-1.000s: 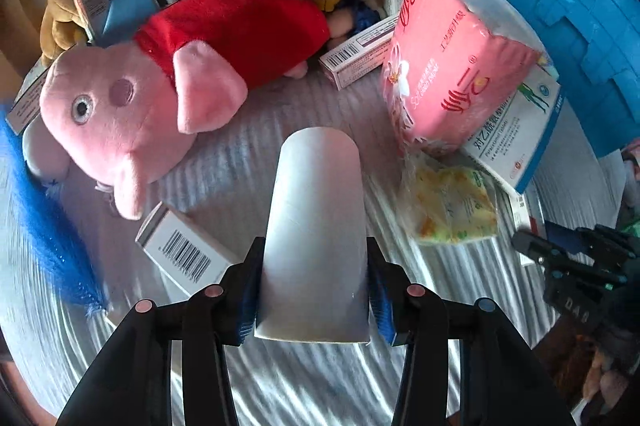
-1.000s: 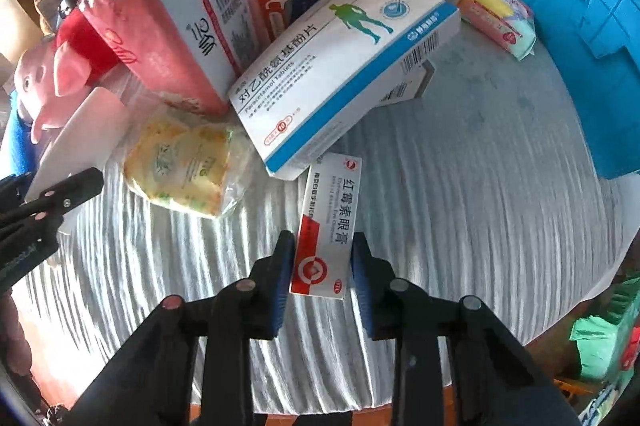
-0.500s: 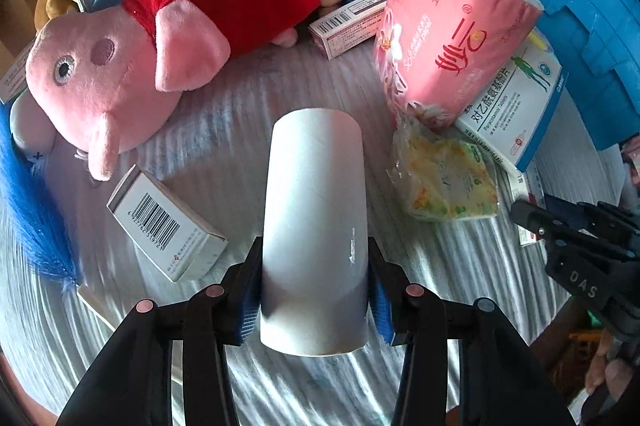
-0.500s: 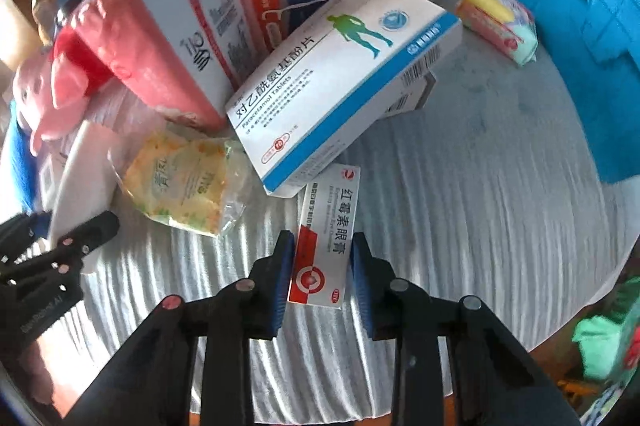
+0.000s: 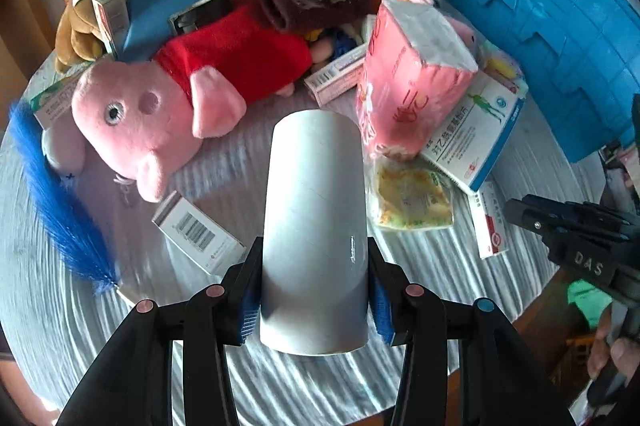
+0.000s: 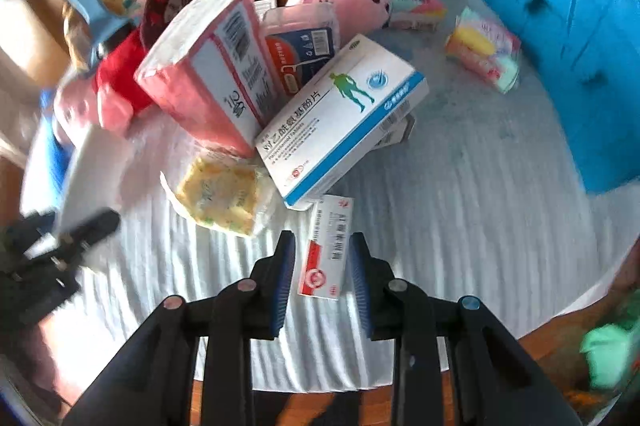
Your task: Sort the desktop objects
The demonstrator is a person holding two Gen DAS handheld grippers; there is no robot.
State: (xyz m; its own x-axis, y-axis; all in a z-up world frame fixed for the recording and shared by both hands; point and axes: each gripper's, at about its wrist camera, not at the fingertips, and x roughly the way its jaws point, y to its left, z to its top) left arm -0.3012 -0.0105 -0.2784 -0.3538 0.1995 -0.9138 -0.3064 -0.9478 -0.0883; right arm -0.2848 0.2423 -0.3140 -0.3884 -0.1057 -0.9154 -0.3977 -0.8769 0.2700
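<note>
My left gripper (image 5: 314,246) is shut on a white cylinder (image 5: 316,182) and holds it above the grey striped tablecloth (image 5: 280,382). A small red-and-white ointment box (image 6: 328,230) lies on the cloth between the fingers of my right gripper (image 6: 322,242). That gripper is open, with a narrow gap on each side of the box. In the left wrist view the right gripper (image 5: 532,218) hovers at the right by the same ointment box (image 5: 490,226). A white-and-blue medicine box (image 6: 340,122) leans on a pink tissue pack (image 6: 208,78) just beyond.
A pink pig plush (image 5: 144,114), a barcoded box (image 5: 196,230), a yellow packet (image 5: 408,198) and a blue feather (image 5: 52,194) lie around the cylinder. A blue crate (image 5: 560,26) stands at the right. Plush toys pile up at the back. The table's edge (image 6: 520,330) is close.
The left gripper has drawn back and up with the cylinder, so more of the table shows. The right gripper has backed off slightly, with the ointment box still between its fingers.
</note>
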